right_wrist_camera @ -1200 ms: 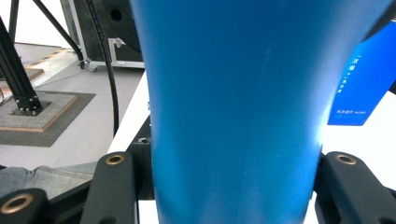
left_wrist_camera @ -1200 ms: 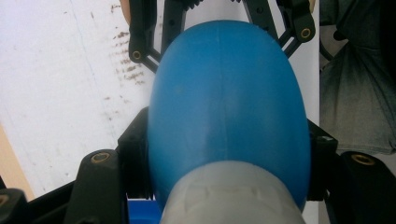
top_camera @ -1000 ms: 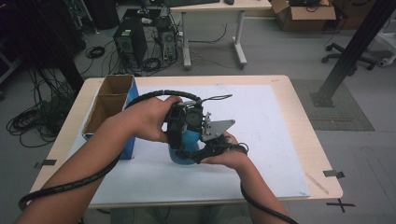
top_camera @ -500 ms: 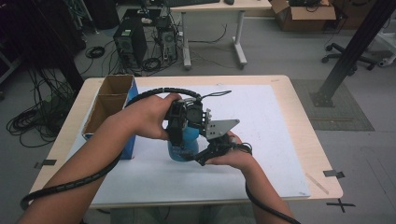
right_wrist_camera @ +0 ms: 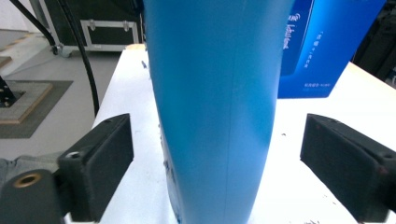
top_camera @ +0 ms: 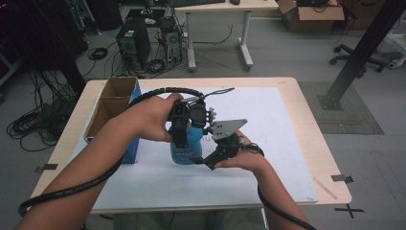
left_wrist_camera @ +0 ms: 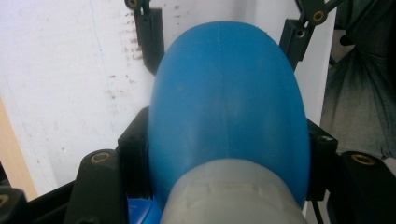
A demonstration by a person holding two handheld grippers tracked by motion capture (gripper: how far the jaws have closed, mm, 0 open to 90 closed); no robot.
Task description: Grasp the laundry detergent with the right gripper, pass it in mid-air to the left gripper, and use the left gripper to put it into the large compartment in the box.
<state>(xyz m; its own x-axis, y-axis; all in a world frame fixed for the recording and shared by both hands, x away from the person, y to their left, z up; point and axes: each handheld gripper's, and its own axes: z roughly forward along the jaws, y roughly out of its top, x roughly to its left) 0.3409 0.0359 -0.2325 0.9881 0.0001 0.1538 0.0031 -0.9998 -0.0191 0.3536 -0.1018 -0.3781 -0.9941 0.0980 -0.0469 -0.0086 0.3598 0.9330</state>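
- The blue bottle (top_camera: 186, 143) stands upright on the white sheet (top_camera: 268, 124), just left of centre in the high view, near the open cardboard box (top_camera: 112, 103) with the blue side at middle left.
- The left gripper (top_camera: 184, 127) comes down over the bottle's top; in the left gripper view the blue shoulder (left_wrist_camera: 229, 107) and grey cap (left_wrist_camera: 229, 196) sit wedged between its black jaws, which press both sides.
- The right gripper (top_camera: 210, 160) sits low at the bottle's right side. In the right gripper view its pads (right_wrist_camera: 109, 163) stand wide, clear of the blue body (right_wrist_camera: 215, 102) on both sides.
- The wooden table (top_camera: 316, 143) shows bare along the frame's right side.
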